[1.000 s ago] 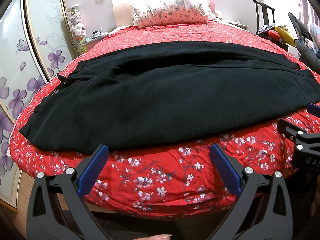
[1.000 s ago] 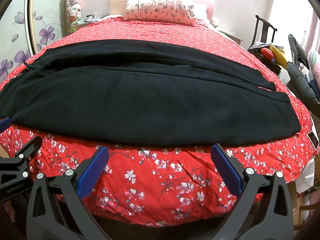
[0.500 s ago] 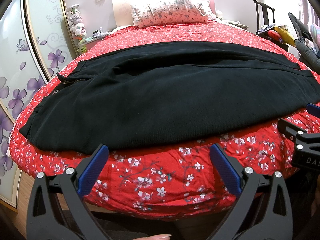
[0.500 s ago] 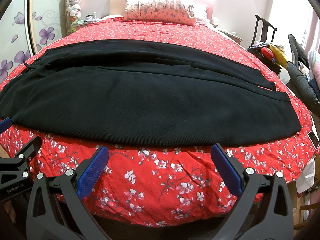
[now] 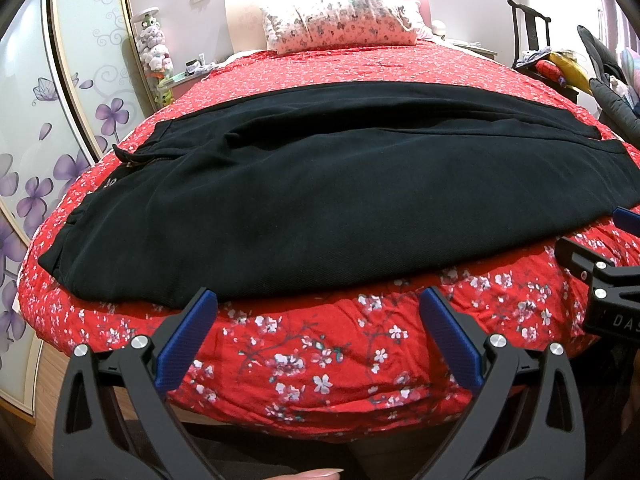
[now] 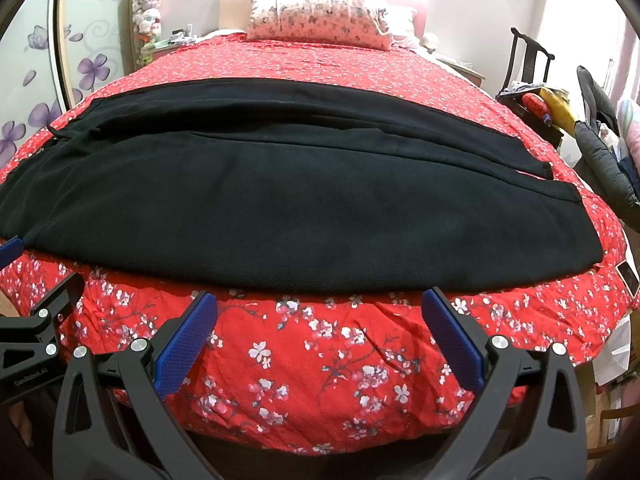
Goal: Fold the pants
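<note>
Nothing has moved since a second ago: your left claw (image 5: 318, 332) and right claw (image 6: 320, 330) hang wide and empty short of the bed (image 6: 320, 360). Black pants (image 6: 280, 208) lie flat across it, seemingly halved lengthwise; every crosswise fold remains.

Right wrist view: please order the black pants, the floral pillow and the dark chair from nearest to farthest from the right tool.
From the open right tool:
1. Black pants, straight ahead across the bed.
2. Dark chair, far right beside the bed.
3. Floral pillow, at the bed's head.
</note>
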A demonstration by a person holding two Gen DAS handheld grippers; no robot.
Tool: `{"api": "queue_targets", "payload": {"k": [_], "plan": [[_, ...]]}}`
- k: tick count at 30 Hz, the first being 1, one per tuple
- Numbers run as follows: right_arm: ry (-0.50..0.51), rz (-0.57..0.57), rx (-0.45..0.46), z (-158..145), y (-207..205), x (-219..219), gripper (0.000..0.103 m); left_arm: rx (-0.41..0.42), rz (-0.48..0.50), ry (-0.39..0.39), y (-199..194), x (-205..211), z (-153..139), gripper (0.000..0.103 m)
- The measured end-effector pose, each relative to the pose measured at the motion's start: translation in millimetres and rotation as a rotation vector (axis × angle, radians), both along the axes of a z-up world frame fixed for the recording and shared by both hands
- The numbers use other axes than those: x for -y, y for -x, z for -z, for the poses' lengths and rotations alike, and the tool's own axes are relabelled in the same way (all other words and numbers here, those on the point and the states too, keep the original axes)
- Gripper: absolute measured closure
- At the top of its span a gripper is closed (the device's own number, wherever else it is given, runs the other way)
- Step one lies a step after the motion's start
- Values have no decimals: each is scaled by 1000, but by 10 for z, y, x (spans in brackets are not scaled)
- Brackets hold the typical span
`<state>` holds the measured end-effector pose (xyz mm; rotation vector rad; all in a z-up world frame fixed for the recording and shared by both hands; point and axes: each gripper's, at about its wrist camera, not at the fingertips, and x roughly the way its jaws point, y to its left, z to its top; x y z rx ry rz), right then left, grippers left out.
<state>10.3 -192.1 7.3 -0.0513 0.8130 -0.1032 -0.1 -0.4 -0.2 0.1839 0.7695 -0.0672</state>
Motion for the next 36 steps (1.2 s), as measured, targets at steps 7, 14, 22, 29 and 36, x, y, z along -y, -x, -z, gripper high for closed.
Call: {"api": "queue_targets", "payload": {"k": [7,14,22,29,36], "plan": [[-1,0,0,-9,-4,1,1,-1,0,0,-1,0,0,2],[-1,0,3,-10,-2,-1,1,-1,0,0,-2,0,0,2],[-12,2,28,-62,85,58,1,-2,0,0,-2,-1,-1,2],[-167,-16,148,-460,77,480,1,-10,-9,33,-176,-99,-176,2],[-350,43,258,-903,-423,1666,1,114,-35,297,-522,-361,-689,2]]}}
